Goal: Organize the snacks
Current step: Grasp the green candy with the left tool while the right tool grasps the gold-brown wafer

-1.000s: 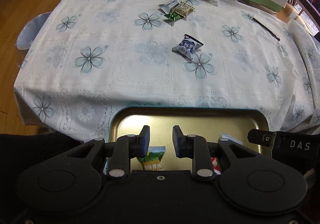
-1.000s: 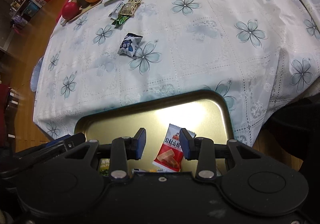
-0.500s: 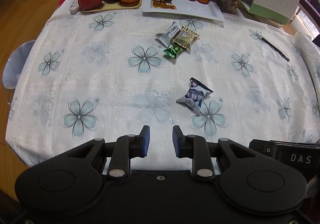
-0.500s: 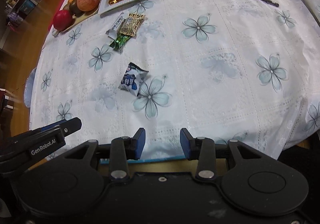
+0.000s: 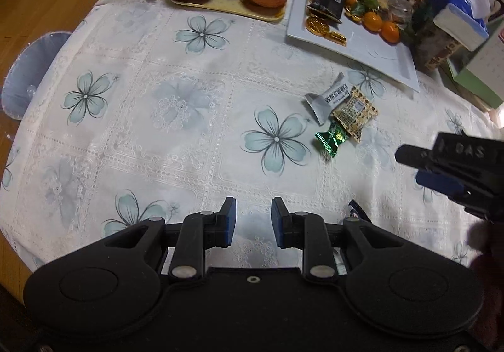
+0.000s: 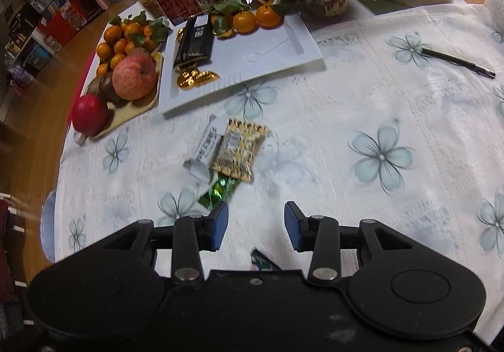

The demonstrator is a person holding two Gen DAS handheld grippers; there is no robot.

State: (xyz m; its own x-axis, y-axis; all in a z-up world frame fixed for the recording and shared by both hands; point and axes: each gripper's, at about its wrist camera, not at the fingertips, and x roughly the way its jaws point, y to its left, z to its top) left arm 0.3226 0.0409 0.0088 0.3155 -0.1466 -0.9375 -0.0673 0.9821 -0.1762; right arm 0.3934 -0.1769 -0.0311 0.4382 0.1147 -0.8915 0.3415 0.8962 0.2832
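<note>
Three loose snacks lie together on the flowered tablecloth: a white packet (image 5: pixel 327 97) (image 6: pixel 204 149), a tan patterned packet (image 5: pixel 354 111) (image 6: pixel 241 149) and a green candy (image 5: pixel 332 138) (image 6: pixel 219 191). My left gripper (image 5: pixel 250 219) is open and empty, hovering over the cloth short of them. My right gripper (image 6: pixel 255 226) is open and empty, just short of the green candy; it shows from the side in the left wrist view (image 5: pixel 441 172). A blue-and-white packet (image 6: pixel 263 262) (image 5: pixel 356 210) lies mostly hidden under both grippers.
A white tray (image 6: pixel 283 59) (image 5: pixel 371 49) holds a black packet (image 6: pixel 195 40), gold coins and tangerines. A fruit tray (image 5: pixel 220 2) (image 6: pixel 138 106) with apples stands left of it. Jars, tins, a tissue box and a calendar line the far edge. A black pen (image 6: pixel 456 62) lies at right.
Both grippers have moved forward from the gold tray at the near edge, out over the table toward the far snacks. The blue-and-white packet has slipped under them. The right jaws have spread slightly.
</note>
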